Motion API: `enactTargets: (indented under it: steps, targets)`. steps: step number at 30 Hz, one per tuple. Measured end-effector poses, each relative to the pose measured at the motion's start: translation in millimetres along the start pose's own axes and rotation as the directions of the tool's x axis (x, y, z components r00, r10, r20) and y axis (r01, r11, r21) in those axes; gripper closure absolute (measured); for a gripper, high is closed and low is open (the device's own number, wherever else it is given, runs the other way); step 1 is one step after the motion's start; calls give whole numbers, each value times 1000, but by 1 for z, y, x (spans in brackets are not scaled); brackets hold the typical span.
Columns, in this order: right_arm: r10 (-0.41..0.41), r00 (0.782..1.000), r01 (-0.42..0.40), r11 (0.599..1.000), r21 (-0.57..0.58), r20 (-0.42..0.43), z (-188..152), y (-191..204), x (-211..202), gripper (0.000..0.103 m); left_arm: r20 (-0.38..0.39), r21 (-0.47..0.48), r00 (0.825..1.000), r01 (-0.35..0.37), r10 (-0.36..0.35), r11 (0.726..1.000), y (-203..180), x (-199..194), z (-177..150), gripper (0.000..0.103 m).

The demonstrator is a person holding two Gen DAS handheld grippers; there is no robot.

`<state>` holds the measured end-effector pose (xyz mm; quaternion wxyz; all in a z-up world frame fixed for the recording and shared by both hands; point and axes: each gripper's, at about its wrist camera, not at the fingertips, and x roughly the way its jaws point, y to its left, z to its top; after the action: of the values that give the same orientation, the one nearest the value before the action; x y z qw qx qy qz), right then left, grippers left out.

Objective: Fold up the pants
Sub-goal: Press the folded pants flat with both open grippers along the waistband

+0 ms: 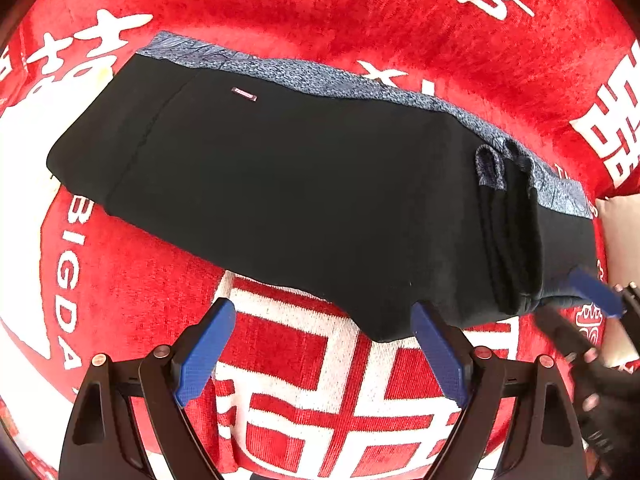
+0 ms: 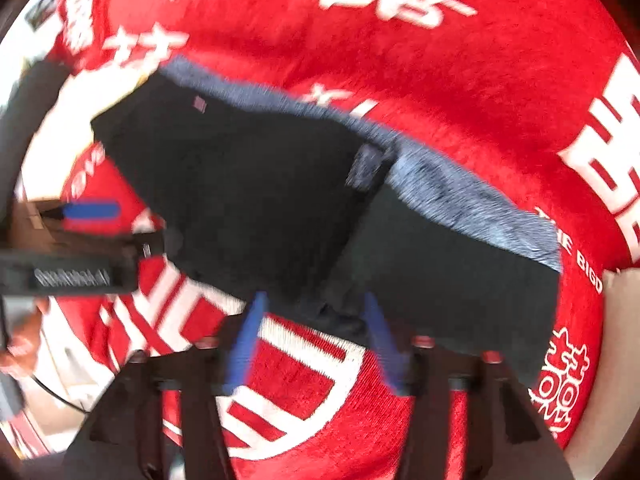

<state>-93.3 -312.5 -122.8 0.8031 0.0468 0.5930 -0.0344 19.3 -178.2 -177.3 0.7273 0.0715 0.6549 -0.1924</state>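
The black pants with a blue-grey patterned waistband (image 1: 304, 184) lay folded into a compact stack across the centre of the red plush blanket with white lettering (image 1: 400, 16), so little more than tidying seemed left. No container showed. The left gripper (image 1: 324, 344) hovered at six o'clock, wide open and empty; the right gripper (image 2: 312, 336), near the stack's five o'clock edge, stood parted and held nothing.

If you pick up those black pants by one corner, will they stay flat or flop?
Probably flop. The pants are soft cloth, folded in loose layers you can see stacked at one end, so they'd likely sag and unfold. On the fuzzy red blanket they'd probably drag rather than slide.
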Motion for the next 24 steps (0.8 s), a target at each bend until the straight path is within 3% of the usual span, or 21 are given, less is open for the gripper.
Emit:
enactTargets:
  steps: [7,11,18,22,24]
  targets:
    - [32,999,-27,989,144,-34,25,-17,14,29,3,-26,1000,8,-8,1000,7,-3,4,13]
    - [117,981,-76,967,243,-157,19,-12,50,28,3,-50,1000,15,-15,999,16,-4,4,13]
    - [29,983,-3,990,144,-182,13,10,58,22,24,-101,999,48,-46,994,48,-11,7,13]
    - [16,982,8,992,124,-189,13,15,61,16,119,-162,987,130,-112,978,83,-24,9,13]
    - [14,982,10,992,129,-188,14,15,61,15,177,-226,972,192,-154,955,112,-28,9,13]
